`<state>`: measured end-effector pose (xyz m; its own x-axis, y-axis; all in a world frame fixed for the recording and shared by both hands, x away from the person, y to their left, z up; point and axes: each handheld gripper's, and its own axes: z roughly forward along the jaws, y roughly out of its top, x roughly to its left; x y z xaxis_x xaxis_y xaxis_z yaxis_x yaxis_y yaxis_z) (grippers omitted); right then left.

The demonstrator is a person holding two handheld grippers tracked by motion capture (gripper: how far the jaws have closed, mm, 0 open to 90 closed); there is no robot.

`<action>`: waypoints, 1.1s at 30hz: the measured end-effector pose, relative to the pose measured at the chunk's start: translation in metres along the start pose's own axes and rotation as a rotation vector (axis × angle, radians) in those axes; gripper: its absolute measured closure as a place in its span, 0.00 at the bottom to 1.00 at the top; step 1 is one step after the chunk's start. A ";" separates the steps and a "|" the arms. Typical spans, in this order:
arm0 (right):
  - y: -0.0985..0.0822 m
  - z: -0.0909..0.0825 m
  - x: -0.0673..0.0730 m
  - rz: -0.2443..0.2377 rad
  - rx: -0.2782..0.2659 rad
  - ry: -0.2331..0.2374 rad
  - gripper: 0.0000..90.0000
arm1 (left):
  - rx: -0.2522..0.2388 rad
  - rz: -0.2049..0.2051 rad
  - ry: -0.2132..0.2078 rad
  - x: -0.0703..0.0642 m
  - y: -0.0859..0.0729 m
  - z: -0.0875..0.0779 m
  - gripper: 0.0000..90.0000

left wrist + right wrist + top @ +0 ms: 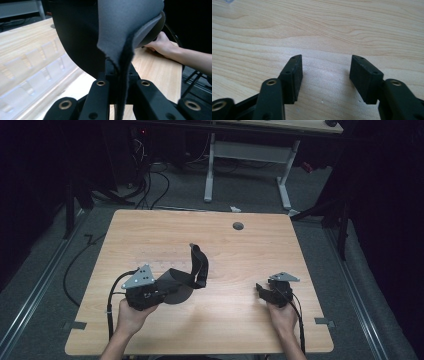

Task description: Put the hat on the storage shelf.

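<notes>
Desk (235,320) of pale wood carried the work, a person's forearms reaching in from its near edge. Lifted above its left half was a dark grey fabric piece (177,282) with a black strap (200,262) curling upward from it. The left hand-held gripper (152,295) was clamped tight on the fabric's (125,30) edge, the cloth pinched between its jaws. Well apart, low over the desk's right side, the right hand-held gripper (264,292) stood with jaws spread (325,75), nothing between them, bare wood beneath.
</notes>
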<state>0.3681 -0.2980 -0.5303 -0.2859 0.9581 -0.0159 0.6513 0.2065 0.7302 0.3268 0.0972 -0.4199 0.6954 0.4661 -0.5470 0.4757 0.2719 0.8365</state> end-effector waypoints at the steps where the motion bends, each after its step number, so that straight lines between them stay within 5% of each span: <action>1: 0.001 0.001 0.000 0.000 0.001 0.000 0.48 | -0.003 0.004 0.006 0.001 0.002 -0.001 0.96; 9: 0.001 0.002 0.000 0.000 0.000 -0.001 0.47 | -0.055 0.035 0.024 0.004 0.018 -0.009 0.96; 33: 0.001 0.002 0.000 -0.002 0.002 0.002 0.45 | -0.189 -0.013 0.120 0.029 0.049 -0.022 0.96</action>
<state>0.3699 -0.2971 -0.5306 -0.2883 0.9574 -0.0161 0.6521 0.2087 0.7289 0.3581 0.1421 -0.3942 0.6155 0.5555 -0.5591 0.3669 0.4258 0.8271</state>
